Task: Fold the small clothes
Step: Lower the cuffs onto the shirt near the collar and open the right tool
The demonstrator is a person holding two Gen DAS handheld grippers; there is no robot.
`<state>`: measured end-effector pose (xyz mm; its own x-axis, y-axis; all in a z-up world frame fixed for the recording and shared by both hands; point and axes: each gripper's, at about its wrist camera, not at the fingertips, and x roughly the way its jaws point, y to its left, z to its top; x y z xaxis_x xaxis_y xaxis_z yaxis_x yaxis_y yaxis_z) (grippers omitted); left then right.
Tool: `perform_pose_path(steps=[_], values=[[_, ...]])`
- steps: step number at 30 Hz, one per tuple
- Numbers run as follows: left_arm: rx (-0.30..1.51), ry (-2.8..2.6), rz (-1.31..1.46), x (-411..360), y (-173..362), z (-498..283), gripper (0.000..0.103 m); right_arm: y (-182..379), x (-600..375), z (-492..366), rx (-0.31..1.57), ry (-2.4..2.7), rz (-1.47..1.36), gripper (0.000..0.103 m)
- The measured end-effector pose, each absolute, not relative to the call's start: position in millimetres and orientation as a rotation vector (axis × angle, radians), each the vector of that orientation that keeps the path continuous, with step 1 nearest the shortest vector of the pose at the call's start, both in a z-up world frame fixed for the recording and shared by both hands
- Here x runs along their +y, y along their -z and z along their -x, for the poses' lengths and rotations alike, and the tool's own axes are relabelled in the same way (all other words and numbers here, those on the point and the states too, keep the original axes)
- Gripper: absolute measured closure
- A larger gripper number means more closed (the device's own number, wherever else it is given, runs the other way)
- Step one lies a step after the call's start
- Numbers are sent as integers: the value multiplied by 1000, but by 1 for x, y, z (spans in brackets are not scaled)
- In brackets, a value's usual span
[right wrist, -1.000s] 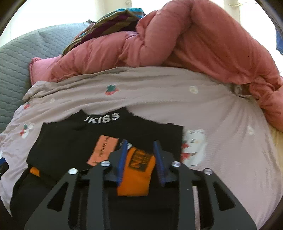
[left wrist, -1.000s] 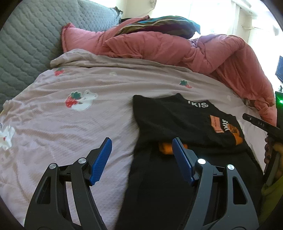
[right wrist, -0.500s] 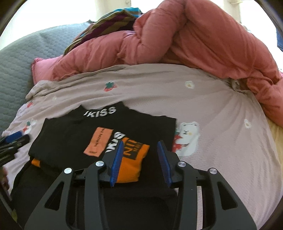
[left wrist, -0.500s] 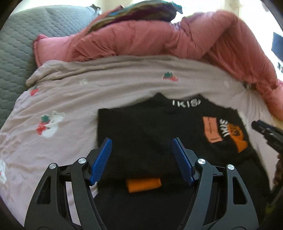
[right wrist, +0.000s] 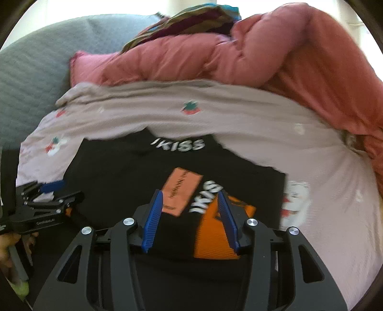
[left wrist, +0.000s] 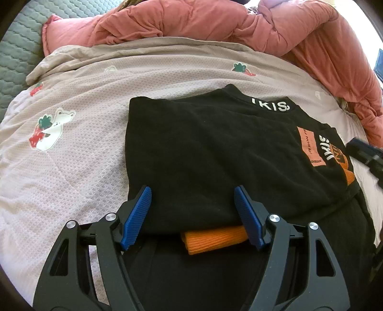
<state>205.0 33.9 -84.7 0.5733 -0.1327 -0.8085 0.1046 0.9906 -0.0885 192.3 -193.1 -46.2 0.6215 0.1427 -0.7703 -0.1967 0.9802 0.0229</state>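
Note:
A black top with white "IKISS" lettering at the collar lies flat on the bed sheet, both sleeves folded inward. My left gripper hangs open just above its left half, and that sleeve's orange cuff peeks out between the pads. My right gripper is over the right sleeve, jaws opening. The lettered sleeve end and its orange cuff lie loose between the pads on the top. My left gripper also shows at the left edge of the right wrist view.
A bulky pink duvet is heaped along the far side and right of the bed, with a striped cloth on top. A grey quilted backrest stands at the left. A hand holds the left gripper's handle.
My left gripper has come right and down, from beside the top to over its left half. My right gripper's jaws have spread wider around the orange cuff, which now lies flat.

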Motion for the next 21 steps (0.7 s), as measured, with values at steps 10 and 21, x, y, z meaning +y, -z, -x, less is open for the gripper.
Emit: perform_pose_path(steps=[10, 21], values=[[945, 116, 30, 34, 83, -205, 39, 90, -214, -199, 1047, -124, 63, 55], [958, 103, 17, 36, 77, -193, 39, 87, -219, -183, 1044, -87, 21, 49]])
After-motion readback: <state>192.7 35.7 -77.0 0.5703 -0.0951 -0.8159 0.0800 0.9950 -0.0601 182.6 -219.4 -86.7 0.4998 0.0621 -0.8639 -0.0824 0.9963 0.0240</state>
